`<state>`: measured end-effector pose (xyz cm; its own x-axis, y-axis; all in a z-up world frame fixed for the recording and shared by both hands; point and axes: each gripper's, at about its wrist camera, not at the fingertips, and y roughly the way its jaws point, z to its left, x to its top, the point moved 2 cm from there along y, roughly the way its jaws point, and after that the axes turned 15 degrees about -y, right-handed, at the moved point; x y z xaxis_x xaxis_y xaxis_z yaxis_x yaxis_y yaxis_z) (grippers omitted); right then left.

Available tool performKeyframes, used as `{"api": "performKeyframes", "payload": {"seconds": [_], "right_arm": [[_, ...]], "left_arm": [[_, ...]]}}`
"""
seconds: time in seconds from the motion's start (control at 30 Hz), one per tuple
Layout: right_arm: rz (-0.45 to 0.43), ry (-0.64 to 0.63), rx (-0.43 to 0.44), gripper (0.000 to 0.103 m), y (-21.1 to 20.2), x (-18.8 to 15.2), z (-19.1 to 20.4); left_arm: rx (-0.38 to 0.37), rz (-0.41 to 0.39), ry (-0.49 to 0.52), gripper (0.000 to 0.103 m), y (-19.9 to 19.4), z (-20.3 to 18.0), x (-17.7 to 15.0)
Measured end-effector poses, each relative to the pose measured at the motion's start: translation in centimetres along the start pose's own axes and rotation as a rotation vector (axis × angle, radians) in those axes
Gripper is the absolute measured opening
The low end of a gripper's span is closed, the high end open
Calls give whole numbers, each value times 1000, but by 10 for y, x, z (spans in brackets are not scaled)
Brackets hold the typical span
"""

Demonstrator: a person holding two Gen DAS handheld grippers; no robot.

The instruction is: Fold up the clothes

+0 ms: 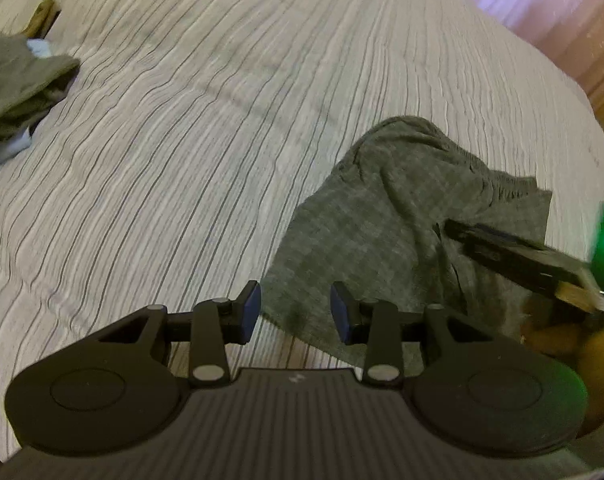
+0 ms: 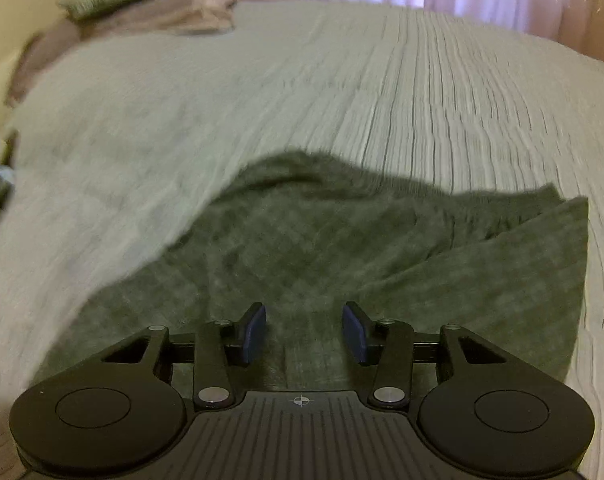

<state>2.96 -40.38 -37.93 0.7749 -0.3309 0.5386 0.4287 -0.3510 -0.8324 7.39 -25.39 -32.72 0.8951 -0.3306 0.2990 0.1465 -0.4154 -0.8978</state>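
Green checked garment [image 1: 386, 216] lies crumpled on striped bedspread [image 1: 181, 140], right of centre in left view. Left gripper [image 1: 295, 312] hovers at its lower-left edge, pads apart, empty, lined up to pinch hem. Right gripper [image 2: 304, 332] over cloth, jaws parted, nothing pinched. Unfolded clothes pile [image 1: 17, 84] upper left, waiting.

A grey-green checked garment [image 1: 386, 216] lies crumpled on the bed [image 1: 181, 140] near its front edge — bunched into a ridge at its far side, spread flatter toward the near side. A second heap of olive and pale-blue clothes [image 1: 17, 88] sits well apart, at the bed's left edge.
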Motion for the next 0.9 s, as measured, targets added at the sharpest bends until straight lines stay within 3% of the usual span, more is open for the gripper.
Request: {"api": "performKeyframes", "payload": {"seconds": [0.03, 0.07, 0.1, 0.23, 0.37, 0.43, 0.5, 0.6, 0.63, 0.73, 0.83, 0.9], "right_arm": [[3, 5, -4, 24, 3, -4, -3], [4, 15, -3, 9, 5, -7, -6], [-6, 59, 13, 9, 3, -10, -14], [-185, 276, 81, 6, -57, -25, -74], [-260, 520, -2, 6, -126, -83, -162], [-237, 634, -83, 6, -149, -128, -206], [-158, 750, -142, 6, -154, -179, -244], [-42, 940, -135, 7, -146, -245, -281], [-37, 988, -128, 12, -147, -259, -285], [-33, 1126, -106, 61, -150, -295, -295], [-152, 1214, -32, 62, -158, -309, -299], [-201, 1275, 30, 61, -154, -313, -304]], "left_arm": [[-1, 0, -6, 33, 0, 2, 0], [2, -1, -10, 33, -1, 3, -1], [6, -6, -10, 33, -3, 4, -2], [5, -26, -8, 33, -11, 7, -6], [-5, -31, -1, 33, -15, 5, -13], [-9, -33, 6, 33, -15, 4, -16], [-6, -30, 7, 33, -13, 2, -20], [-4, -18, 6, 33, -7, -3, -28], [-2, -14, 5, 33, -5, -5, -31], [-7, 2, 17, 33, -4, -13, -42], [-45, 36, 14, 34, -5, -22, -55], [-114, 102, -12, 34, -1, -32, -71]]}}
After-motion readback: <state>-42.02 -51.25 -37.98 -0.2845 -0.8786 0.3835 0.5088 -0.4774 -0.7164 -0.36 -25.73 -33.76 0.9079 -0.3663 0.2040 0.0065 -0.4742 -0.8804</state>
